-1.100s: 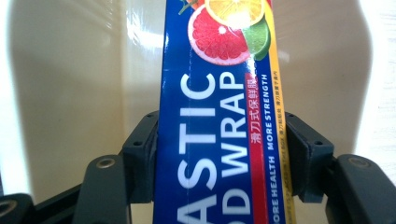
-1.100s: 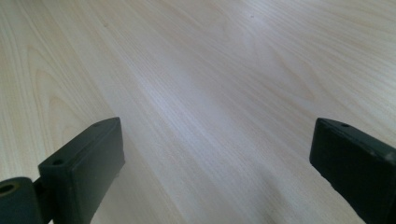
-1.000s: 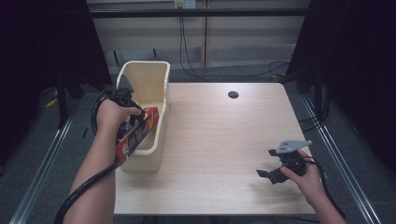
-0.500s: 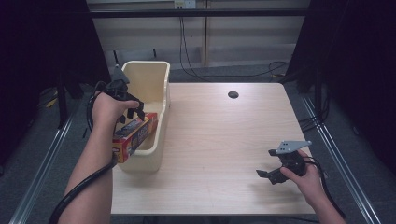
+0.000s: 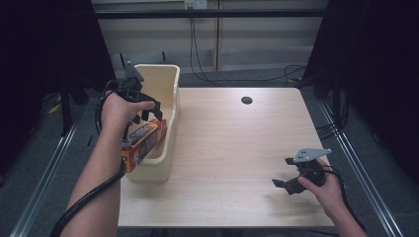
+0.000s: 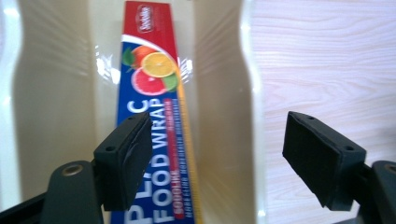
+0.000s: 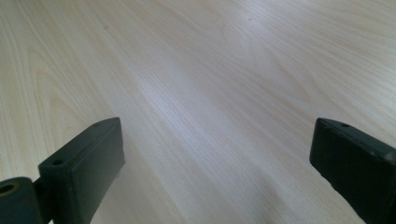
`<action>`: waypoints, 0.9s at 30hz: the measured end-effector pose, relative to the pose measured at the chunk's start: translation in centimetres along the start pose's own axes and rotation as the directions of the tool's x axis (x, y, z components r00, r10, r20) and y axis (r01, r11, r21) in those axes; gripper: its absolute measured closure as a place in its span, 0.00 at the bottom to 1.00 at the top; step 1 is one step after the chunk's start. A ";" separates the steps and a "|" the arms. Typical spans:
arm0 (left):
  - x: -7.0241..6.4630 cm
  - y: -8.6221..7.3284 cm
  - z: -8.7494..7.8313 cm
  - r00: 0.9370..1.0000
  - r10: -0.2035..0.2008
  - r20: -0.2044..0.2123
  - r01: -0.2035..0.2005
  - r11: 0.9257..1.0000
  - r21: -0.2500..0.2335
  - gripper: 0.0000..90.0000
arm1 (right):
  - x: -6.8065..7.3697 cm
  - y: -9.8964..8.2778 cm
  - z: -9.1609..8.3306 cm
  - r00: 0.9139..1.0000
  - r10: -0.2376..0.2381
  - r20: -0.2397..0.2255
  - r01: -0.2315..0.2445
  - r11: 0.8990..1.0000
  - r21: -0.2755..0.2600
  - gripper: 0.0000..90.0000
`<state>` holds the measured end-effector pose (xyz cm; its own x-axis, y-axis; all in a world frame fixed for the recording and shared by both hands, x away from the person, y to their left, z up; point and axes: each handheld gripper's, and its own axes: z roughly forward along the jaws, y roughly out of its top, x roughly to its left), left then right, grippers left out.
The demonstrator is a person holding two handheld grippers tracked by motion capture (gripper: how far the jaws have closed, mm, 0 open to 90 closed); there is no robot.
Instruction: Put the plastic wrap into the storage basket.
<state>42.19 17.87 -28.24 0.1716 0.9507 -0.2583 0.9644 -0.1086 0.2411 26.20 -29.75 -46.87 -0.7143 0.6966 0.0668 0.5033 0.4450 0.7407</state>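
1. The left claw [image 5: 148, 109] is hanging over the cream bin [image 5: 170, 94] at the left edge of the worktop [image 5: 237, 148], pointing down into it.
2. Its jaws have just been opening and are now standing apart; in the left gripper view the left claw [image 6: 224, 158] is gripping nothing, and its pads [image 6: 128, 154] are pressing on nothing.
3. The food wrap box [image 5: 143, 143] is lying below the left claw, tilted lengthwise in the bin, with its near end sticking up over the bin's near rim beside the person's left forearm.
4. In the left gripper view the food wrap box [image 6: 156, 107] is showing its blue face with citrus fruit pictures and a red end, running along the bin's floor between the two cream walls of the bin [image 6: 224, 93].
5. Whether the box's far end is touching the bin's floor cannot be told.
6. The right claw [image 5: 284, 185] is resting low over the near right part of the worktop, well apart from the bin.
7. Its jaws are standing wide apart, and in the right gripper view the right claw [image 7: 217, 163] is showing bare wood of the worktop [image 7: 196, 70] between them.
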 end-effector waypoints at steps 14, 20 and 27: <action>-2.5 0.0 0.2 0.996 0.079 0.049 -0.078 0.997 -0.019 0.24 | 0.1 0.1 -0.1 1.000 0.002 -0.005 -0.002 1.000 -0.010 0.04; -3.5 0.0 0.6 0.992 0.100 0.071 -0.099 0.995 -0.028 0.22 | 0.1 0.2 -0.1 1.000 -0.005 -0.006 0.005 1.000 -0.009 0.04; -4.6 -0.1 1.4 0.986 0.135 0.097 -0.133 0.991 -0.023 0.21 | 0.2 0.2 -0.1 1.000 -0.002 -0.005 0.002 1.000 -0.015 0.04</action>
<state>41.56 13.06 -28.41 0.3187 0.8947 -0.3131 0.9282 -0.2276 0.2943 26.15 -29.61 -46.58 -0.7181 0.6926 0.0688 0.4946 0.4382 0.7506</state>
